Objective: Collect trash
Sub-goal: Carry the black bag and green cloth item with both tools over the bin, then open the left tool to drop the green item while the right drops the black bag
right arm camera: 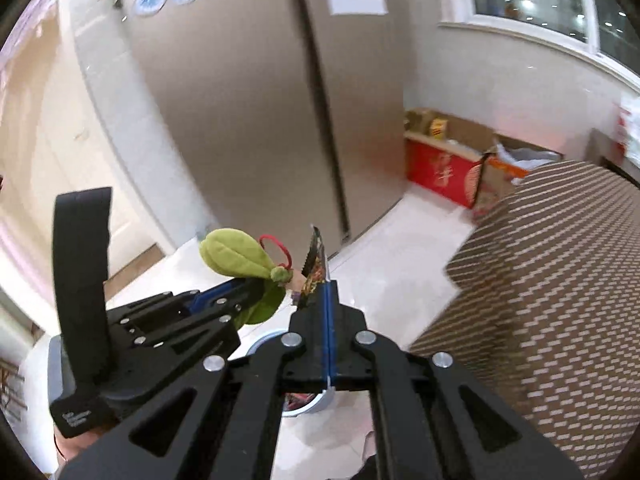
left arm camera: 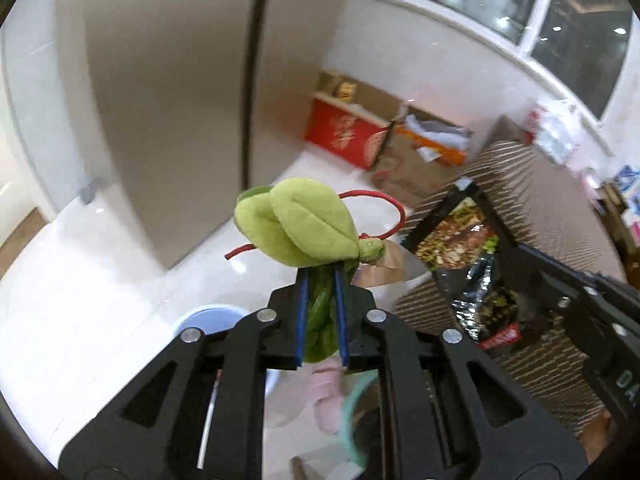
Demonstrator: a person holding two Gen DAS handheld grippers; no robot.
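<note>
My left gripper is shut on a green plush leaf toy with a red cord loop and a brown paper tag. It holds the toy in the air over the white floor. My right gripper is shut on a black printed snack wrapper, seen edge-on. The same wrapper shows flat in the left wrist view, to the right of the toy. The left gripper with the toy sits just left of my right gripper. A blue-rimmed round bin stands on the floor below both grippers.
A tall beige fridge stands ahead. A red box and open cardboard boxes sit on the floor by the wall under a window. A table with a brown woven cloth fills the right side.
</note>
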